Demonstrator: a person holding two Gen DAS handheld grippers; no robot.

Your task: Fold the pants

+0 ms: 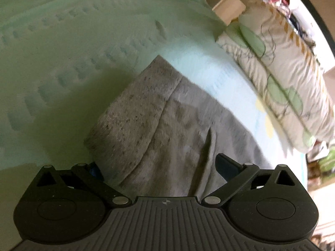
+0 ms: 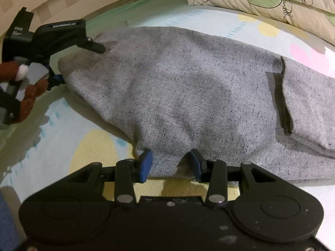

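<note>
Pants (image 2: 188, 87): grey speckled knit, lying flat across the bed (image 2: 94, 146), folded over themselves lengthwise. A second layer shows at the far right, its edge standing up in a dark crease. One end reaches towards the bed's left edge, below the wooden board; the long side runs along the near edge.

My right claw (image 2: 170, 165): blue pads (image 2: 146, 165) part-way apart, a bunched fold of the pants' near edge sitting between them. Whether the pads press the cloth I cannot tell.

My left claw (image 1: 161, 167): fingers spread as wide as they go, the pants' corner between them, nothing clamped. In the right view it (image 2: 79, 62) hangs over the pants' left end, one finger above the cloth, one beside its edge.

Bed cover: pale green and blue, with yellow and pink spots.

Pillows (image 2: 272, 2): cream with green leaf print, stacked along the bed's far edge, apart from the pants.

Hand (image 2: 23, 92): brown knit glove on the left claw's handle.
</note>
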